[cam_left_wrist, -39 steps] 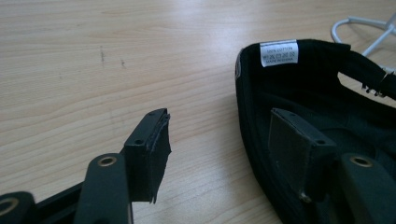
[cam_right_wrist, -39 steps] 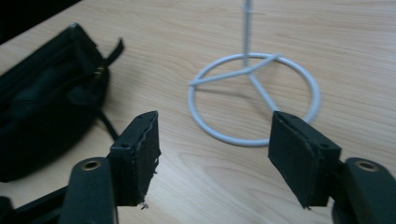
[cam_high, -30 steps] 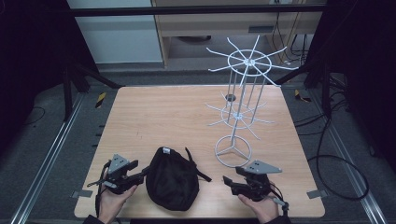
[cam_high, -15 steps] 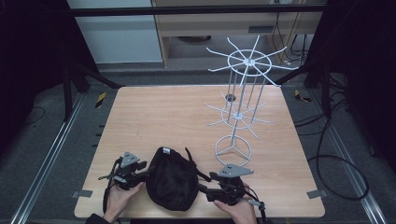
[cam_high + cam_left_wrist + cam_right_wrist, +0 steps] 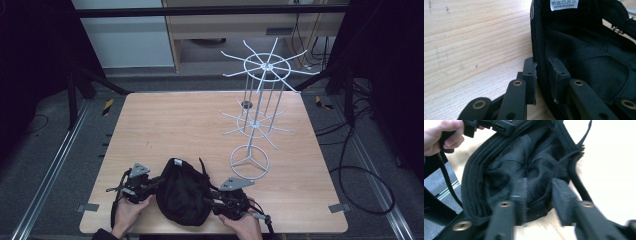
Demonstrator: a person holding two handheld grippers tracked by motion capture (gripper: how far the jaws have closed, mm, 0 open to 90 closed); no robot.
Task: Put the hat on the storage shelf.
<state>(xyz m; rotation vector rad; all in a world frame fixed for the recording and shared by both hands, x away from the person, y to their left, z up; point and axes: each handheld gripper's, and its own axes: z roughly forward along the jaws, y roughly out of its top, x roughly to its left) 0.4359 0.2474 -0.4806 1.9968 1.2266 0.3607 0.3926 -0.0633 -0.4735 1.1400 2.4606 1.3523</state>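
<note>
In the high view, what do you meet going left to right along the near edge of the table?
Left gripper at the hat's rim → black fabric bucket hat, lying inside-up → right gripper → round base of the white wire display stand, slightly farther back.

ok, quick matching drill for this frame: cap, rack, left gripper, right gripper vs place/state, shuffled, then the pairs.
Things:
1. cap
2. rack
3. left gripper
4. right gripper

States:
A. white wire, standing on the table's right half
B. clamped on the cap's brim, one pad each side
C. black, inside up, between the hands
D. fingers still apart at the cap's edge, just been closing

Pairs: 1-C, 2-A, 3-B, 4-D
</note>
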